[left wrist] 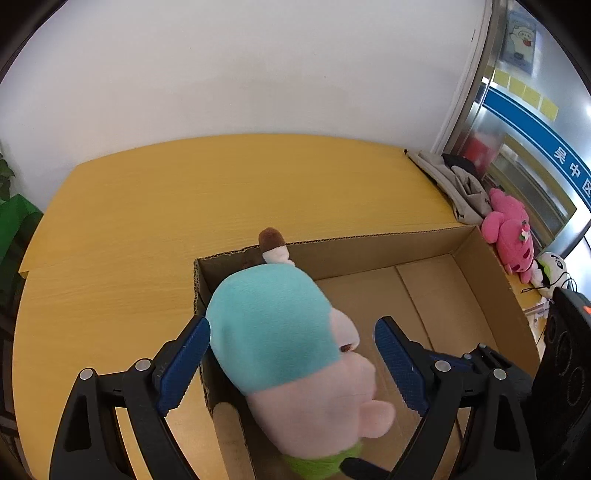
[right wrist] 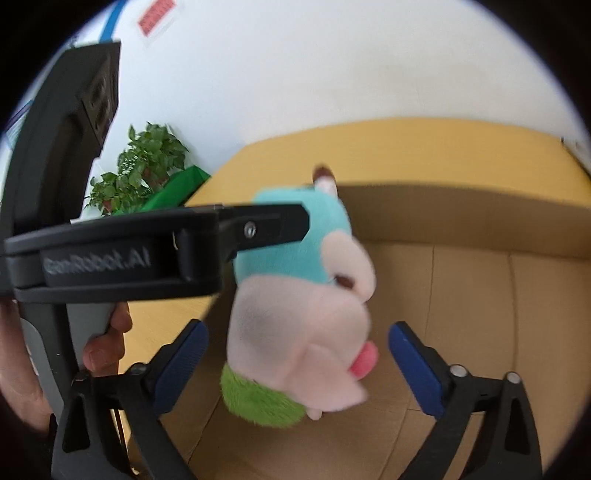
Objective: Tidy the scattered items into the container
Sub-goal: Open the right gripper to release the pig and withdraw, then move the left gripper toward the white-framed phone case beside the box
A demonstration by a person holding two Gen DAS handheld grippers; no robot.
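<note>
I see both claws, left [left wrist: 291, 365] and right [right wrist: 297, 365], spread wide around the plush [left wrist: 288, 332] over the box [left wrist: 491, 295] corner, neither visibly gripping; it looks light and squashy, best pinched mid-body

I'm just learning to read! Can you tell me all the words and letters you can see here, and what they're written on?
"GenRobot.AI": on the side of the left gripper, seen from the right wrist; slightly blurred.
"吴中区": white characters on the blue band across the glass door; the last one is cut off at the edge.
Red sign on the wall: too blurred to read.
Cartoon poster on the door: any print is too small to read.
</note>
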